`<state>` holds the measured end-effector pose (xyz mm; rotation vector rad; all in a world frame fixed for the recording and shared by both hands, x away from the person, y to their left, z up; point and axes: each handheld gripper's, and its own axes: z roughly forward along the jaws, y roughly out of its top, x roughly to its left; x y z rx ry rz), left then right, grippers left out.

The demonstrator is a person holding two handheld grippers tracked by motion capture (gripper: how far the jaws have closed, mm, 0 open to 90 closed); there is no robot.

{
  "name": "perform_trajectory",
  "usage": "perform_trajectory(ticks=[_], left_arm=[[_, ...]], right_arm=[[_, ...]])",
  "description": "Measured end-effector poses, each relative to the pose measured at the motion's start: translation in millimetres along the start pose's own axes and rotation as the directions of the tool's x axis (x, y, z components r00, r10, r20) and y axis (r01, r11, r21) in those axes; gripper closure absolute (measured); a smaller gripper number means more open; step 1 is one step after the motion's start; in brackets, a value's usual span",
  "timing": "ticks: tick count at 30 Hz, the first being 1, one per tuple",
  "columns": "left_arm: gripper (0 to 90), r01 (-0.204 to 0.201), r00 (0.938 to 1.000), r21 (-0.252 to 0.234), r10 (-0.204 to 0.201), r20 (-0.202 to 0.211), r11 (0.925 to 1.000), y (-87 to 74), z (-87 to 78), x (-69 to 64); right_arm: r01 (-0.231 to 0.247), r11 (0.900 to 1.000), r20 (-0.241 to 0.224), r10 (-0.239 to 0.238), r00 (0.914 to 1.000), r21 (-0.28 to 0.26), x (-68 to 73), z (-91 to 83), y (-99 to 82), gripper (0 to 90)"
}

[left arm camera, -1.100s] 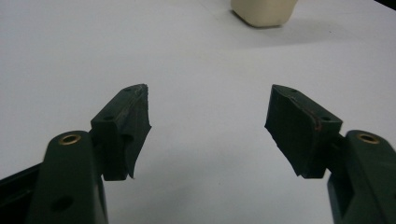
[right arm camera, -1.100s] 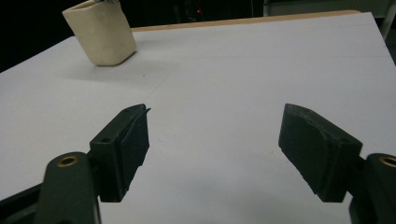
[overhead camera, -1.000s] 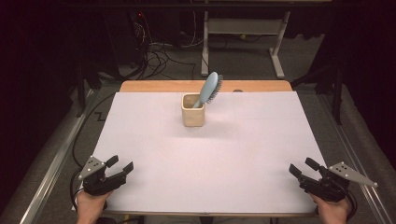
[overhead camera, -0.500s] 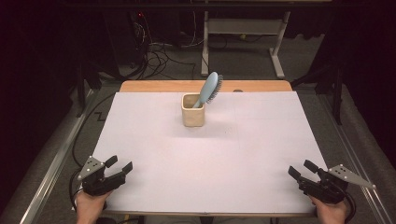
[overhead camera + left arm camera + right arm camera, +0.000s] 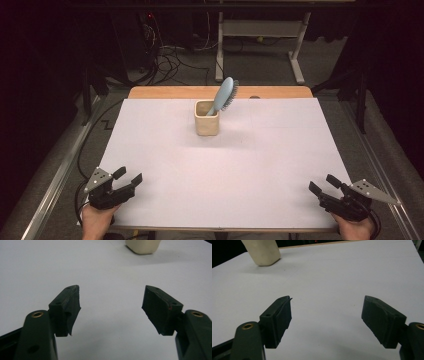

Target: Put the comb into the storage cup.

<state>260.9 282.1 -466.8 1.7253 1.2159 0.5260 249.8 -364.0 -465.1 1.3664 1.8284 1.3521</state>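
Both grippers, left gripper (image 5: 128,177) and right gripper (image 5: 324,184), rest wide apart-jawed and empty at the near table (image 5: 250,165) corners, well apart from the cup (image 5: 206,124) holding a hairbrush (image 5: 225,95).

My wooden table (image 5: 165,92) wore a white sheet (image 5: 225,165), and a cream cup (image 5: 206,118) stood near its far edge.

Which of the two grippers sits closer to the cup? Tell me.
The left gripper, at the near left corner of the white table. The cup with the blue hairbrush stands left of centre, so the right gripper is farther off.
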Motion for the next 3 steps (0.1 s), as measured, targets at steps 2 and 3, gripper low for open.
perform_trajectory(ticks=[2, 3], left_arm=[[31.1, -0.001, 1.0, 0.001, 0.001, 0.0, 1.0, 0.1, 0.4, -0.1], [31.1, -0.002, 1.0, 0.0, 0.002, -0.002, 1.0, 0.2, 0.5, -0.1]], right_arm=[[-0.001, 1.0, 0.001, 0.001, 1.0, -0.001, -0.5, -0.2, -0.1, 24.6], [-0.003, 1.0, 0.001, 0.003, 1.0, -0.002, -0.7, -0.2, -0.1, 24.6]])
